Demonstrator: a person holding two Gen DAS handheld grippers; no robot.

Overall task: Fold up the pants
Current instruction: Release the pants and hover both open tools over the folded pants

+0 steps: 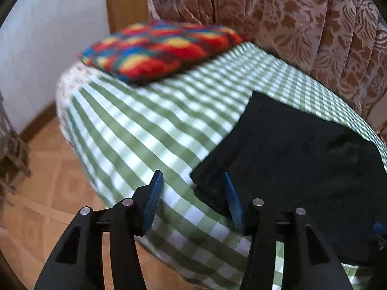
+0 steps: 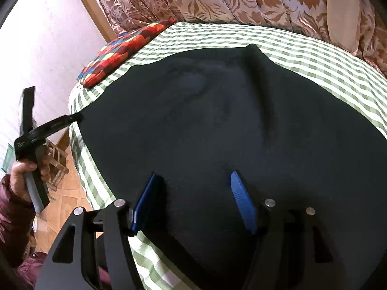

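Note:
The black pants lie folded into a compact flat shape on the green-and-white checked bed cover. In the left wrist view they fill the right side. My left gripper is open and empty, hovering over the bed's near edge at the pants' left corner. It also shows in the right wrist view, held in a hand at the far left beside the bed. My right gripper is open and empty, just above the near part of the pants.
A multicoloured patchwork cushion lies at the far end of the bed. Patterned brown curtains hang behind the bed. Wooden floor and a small wooden stool are left of the bed, by a white wall.

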